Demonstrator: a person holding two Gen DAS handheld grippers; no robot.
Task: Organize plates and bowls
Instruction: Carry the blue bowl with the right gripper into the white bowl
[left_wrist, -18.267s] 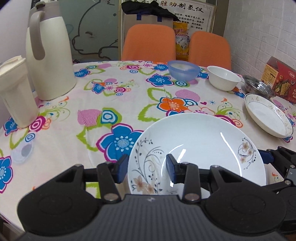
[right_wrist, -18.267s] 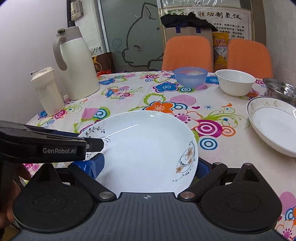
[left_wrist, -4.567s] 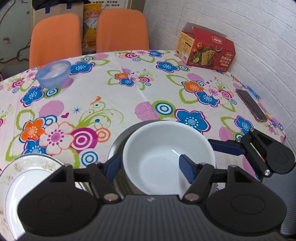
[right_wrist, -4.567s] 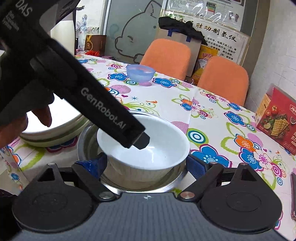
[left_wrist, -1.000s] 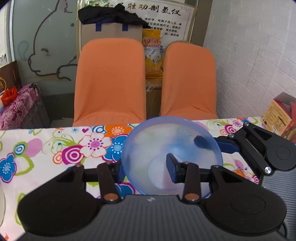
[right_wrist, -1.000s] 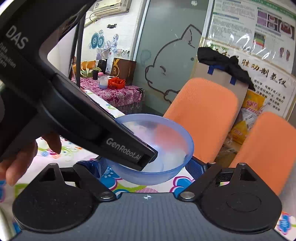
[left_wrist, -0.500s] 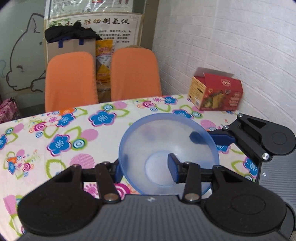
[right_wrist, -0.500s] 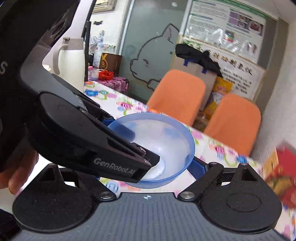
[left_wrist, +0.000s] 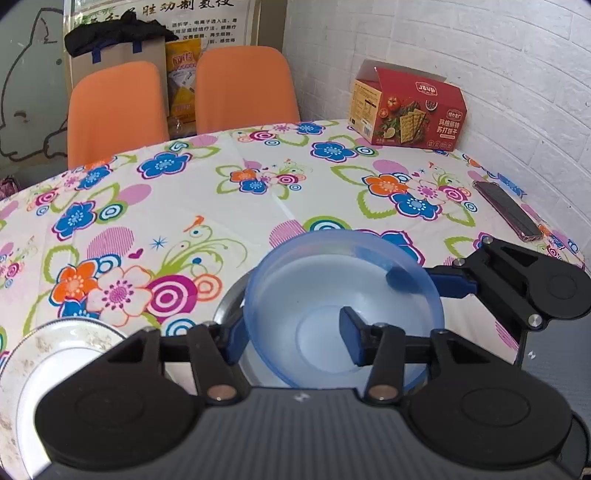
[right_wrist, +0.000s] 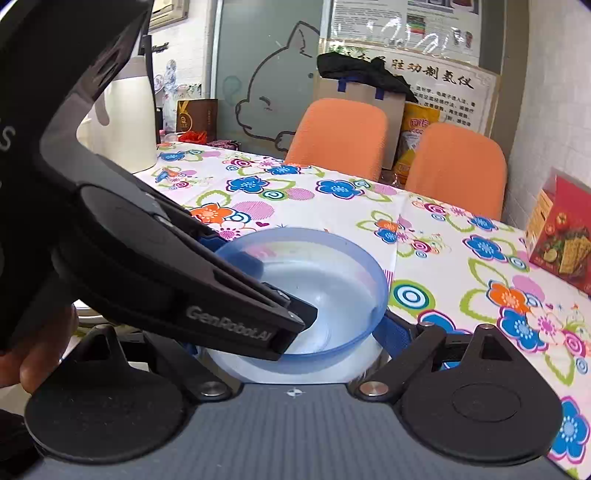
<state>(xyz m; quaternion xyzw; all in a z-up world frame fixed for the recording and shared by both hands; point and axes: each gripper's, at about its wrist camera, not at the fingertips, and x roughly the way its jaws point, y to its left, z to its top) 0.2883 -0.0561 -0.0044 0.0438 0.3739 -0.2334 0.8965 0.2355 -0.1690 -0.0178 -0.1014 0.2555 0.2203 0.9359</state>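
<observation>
The blue bowl (left_wrist: 332, 295) covers nearly all of the white bowl (right_wrist: 295, 369) and the metal bowl (left_wrist: 227, 306) under it, leaving only slivers of each. The left gripper (right_wrist: 295, 325) hides the blue bowl's near left rim, so its hold there is probably pinched but unclear. The plate (left_wrist: 48, 354) is cut off by the frame's left edge, and the poster (left_wrist: 207, 18) text is too small to read.

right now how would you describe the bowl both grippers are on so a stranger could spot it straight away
On the round table with the flowered tablecloth, look at the near edge, just right of the stacked plates. There the blue bowl sits over a white bowl nested in a metal one. It is the only see-through blue plastic dish, and its rim is pinched by both grippers' fingers.
</observation>
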